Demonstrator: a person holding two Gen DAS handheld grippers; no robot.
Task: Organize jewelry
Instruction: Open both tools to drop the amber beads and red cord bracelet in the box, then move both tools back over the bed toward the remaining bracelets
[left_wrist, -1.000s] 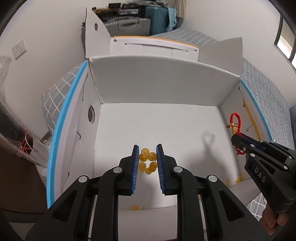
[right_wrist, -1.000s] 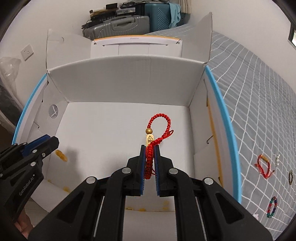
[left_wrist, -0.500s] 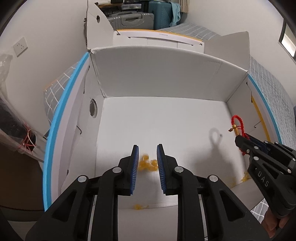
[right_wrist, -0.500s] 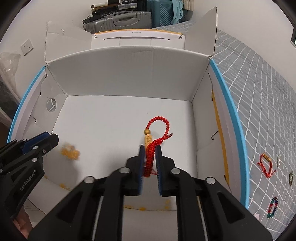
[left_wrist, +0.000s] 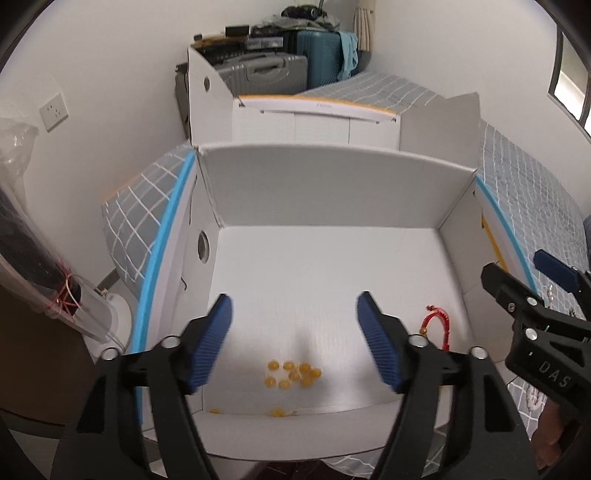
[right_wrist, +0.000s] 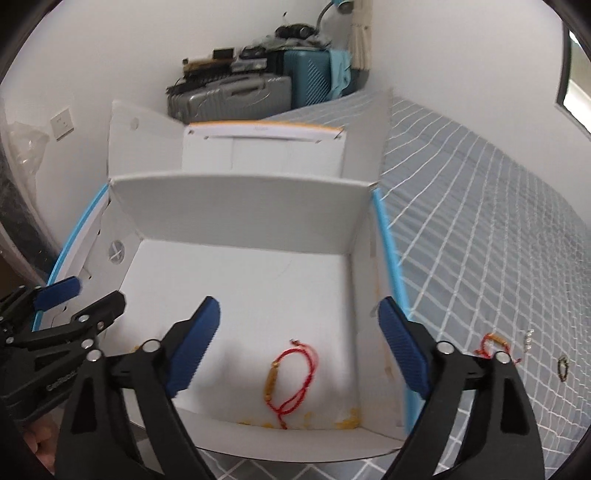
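Observation:
A white box with blue rims stands open on the bed. A yellow bead bracelet lies on its floor near the front wall. A red cord bracelet lies on the floor to the right of it; it also shows in the left wrist view. My left gripper is open and empty above the beads. My right gripper is open and empty above the red cord bracelet.
On the grey checked bed cover right of the box lie another red bracelet, a small pale piece and a dark ring-shaped piece. Suitcases stand behind the box. A clear bag lies at the left.
Both grippers have opened wide. The yellow beads dropped from the left gripper and the red cord bracelet dropped from the right gripper onto the box floor. Both grippers have pulled back.

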